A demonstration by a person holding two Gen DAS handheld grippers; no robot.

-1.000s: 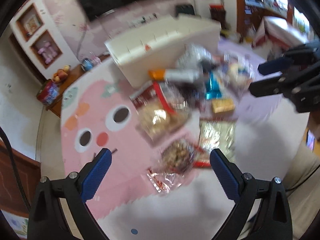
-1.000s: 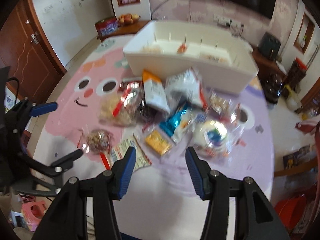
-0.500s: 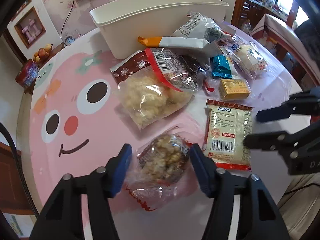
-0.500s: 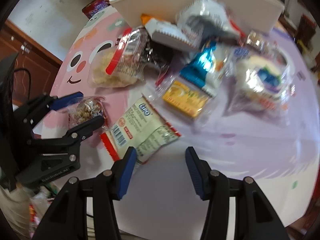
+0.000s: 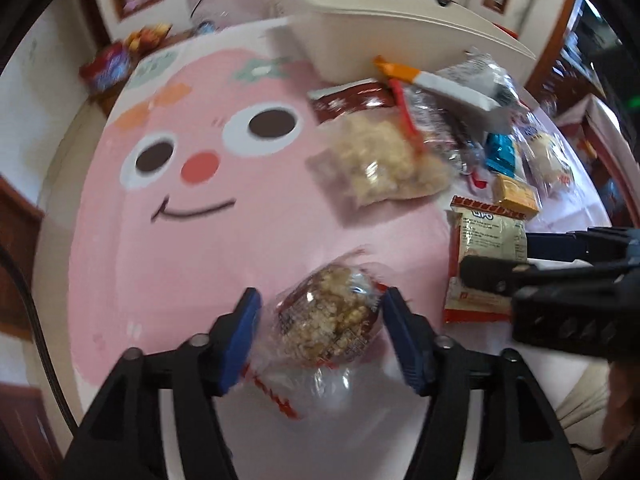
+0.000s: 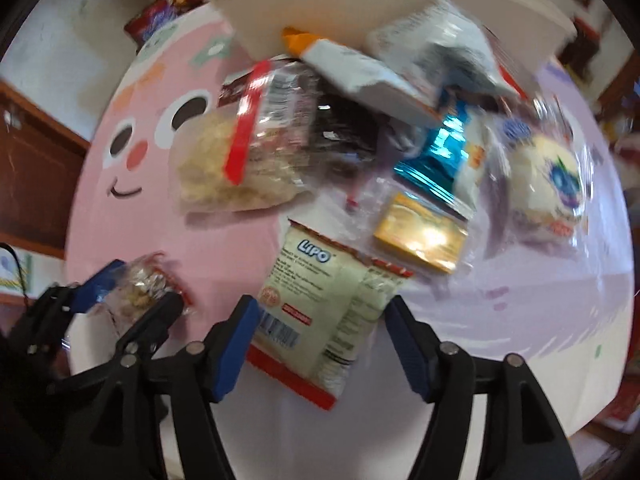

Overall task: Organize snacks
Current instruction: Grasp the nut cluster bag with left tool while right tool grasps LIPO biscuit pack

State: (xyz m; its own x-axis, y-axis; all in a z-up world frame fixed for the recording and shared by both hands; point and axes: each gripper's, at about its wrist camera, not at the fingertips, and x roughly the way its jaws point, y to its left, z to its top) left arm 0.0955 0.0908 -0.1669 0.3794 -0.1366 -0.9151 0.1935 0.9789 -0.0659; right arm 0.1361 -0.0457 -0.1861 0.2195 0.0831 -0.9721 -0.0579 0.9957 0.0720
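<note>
A clear packet of brown granola clusters [image 5: 326,322] lies on the pink table mat, between the fingers of my left gripper [image 5: 322,338]; the pads touch or nearly touch its sides. It also shows in the right wrist view [image 6: 140,298]. My right gripper [image 6: 320,344] is open around the near end of a cream Lipo biscuit packet [image 6: 320,304], which also shows in the left wrist view [image 5: 486,240]. A white divided bin [image 5: 384,36] stands at the far side of the table.
A pile of snacks lies before the bin: a bag of pale puffs [image 5: 380,164], a yellow packet [image 6: 422,236], a blue foil packet [image 6: 432,160], a round bun in clear wrap [image 6: 548,188], an orange-and-white pouch [image 6: 352,68]. The table's front edge is close below both grippers.
Both grippers have come down to the table. The left one has narrowed around the granola packet. The right one has moved over the Lipo packet.
</note>
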